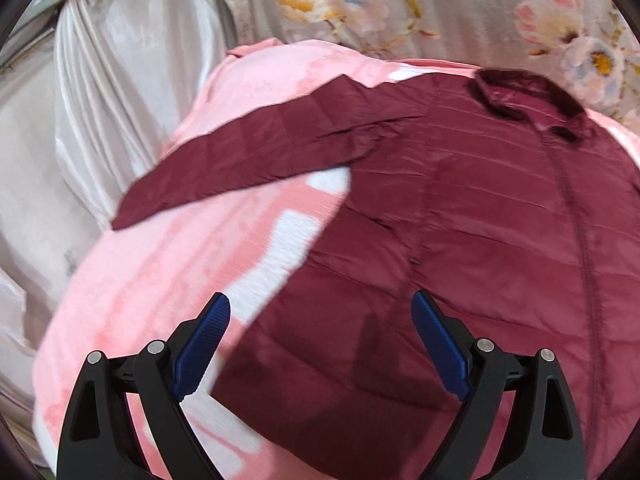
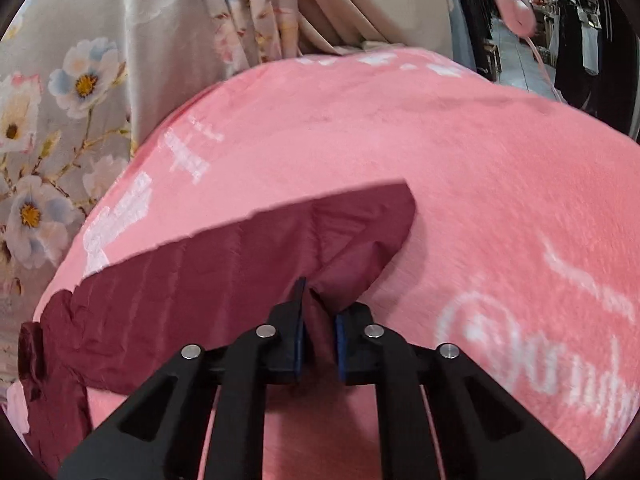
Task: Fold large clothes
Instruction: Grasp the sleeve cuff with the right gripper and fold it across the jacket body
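The right gripper (image 2: 320, 320) sits nearest, clamped on a bunched fold of the jacket's right sleeve (image 2: 224, 264), just short of the cuff (image 2: 376, 220). The left gripper (image 1: 320, 344) hangs with its jaws wide and empty over the lower front of the jacket (image 1: 480, 208), near its left side edge.

The jacket lies front up on the pink blanket (image 2: 460, 152), zip closed, collar (image 1: 532, 100) at the far end, left sleeve (image 1: 248, 156) stretched out sideways from the body. It looks like a thin quilted puffer: light, soft and slick-shelled, so likely to slide on itself and spring back out of a fold rather than hold a crease. Pinching a gathered fold, as the right gripper does, seems safer than nipping a single layer. The cuff of the left sleeve (image 1: 132, 212) and the hem corners look like good holds.

That cuff lies close to the blanket's left edge, where the white drape (image 1: 120, 92) falls away. Past the right cuff the blanket runs on bare, giving room to swing. Floral cloth (image 1: 440, 8) rises behind the collar.
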Demonstrator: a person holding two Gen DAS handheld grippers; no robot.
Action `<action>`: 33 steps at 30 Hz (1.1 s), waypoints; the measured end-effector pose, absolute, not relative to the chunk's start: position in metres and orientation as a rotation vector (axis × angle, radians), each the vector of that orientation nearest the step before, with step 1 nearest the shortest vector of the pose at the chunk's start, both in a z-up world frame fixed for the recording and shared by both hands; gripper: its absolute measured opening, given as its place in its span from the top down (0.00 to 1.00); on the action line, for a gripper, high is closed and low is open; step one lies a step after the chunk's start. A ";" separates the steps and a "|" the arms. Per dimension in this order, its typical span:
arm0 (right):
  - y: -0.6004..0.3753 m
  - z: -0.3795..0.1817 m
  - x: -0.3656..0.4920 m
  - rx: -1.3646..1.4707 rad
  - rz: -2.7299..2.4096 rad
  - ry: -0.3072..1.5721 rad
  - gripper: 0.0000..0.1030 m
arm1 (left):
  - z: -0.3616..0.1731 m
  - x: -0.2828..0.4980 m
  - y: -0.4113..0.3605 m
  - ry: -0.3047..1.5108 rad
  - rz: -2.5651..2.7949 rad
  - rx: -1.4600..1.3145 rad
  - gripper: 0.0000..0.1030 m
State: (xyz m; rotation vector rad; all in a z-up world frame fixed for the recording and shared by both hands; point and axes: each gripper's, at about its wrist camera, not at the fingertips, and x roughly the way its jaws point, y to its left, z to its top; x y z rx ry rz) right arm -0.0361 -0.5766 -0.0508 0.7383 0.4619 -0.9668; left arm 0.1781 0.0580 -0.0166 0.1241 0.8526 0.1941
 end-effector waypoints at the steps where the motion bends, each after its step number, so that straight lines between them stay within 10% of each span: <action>1: -0.570 -0.038 -0.022 0.696 -0.946 0.444 0.93 | -0.016 0.181 0.062 0.849 0.213 0.124 0.13; 10: -0.372 0.080 0.134 0.365 -0.298 0.375 0.94 | -0.022 0.197 0.087 0.877 0.246 0.078 0.13; 19: -0.181 0.036 0.237 0.182 0.135 0.566 0.93 | -0.025 0.208 0.096 0.900 0.199 0.026 0.13; 26: -0.143 0.026 0.218 0.164 0.245 0.549 0.50 | -0.013 0.221 0.095 0.900 0.073 -0.085 0.13; 33: -0.223 0.047 0.185 0.325 0.110 0.510 0.43 | -0.009 0.249 0.059 0.946 -0.101 -0.204 0.13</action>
